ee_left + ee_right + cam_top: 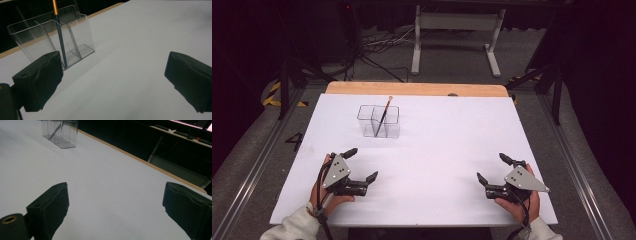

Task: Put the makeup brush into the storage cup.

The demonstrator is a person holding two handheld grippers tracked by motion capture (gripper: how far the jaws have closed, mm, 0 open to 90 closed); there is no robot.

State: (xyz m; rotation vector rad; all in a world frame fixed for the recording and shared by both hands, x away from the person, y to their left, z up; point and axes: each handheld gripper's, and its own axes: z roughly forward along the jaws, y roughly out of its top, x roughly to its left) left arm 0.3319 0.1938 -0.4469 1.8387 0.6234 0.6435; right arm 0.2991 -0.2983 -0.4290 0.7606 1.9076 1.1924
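A clear plastic two-compartment holder (379, 121) stands on the white table (442, 150) toward the back left. A dark pencil-like stick with an orange top (383, 115) leans inside it, seen close in the left gripper view as a stick (60, 40) in the holder (50, 37). My left gripper (360, 164) rests near the front left, open and empty, a short way in front of the holder. My right gripper (494, 169) rests at the front right, open and empty. The holder (60, 132) appears far off in the right gripper view.
The table's wooden back edge (412, 88) runs behind the white sheet. Beyond it stand a white desk frame (457, 30) and cables on the floor. Black stands flank the table on both sides.
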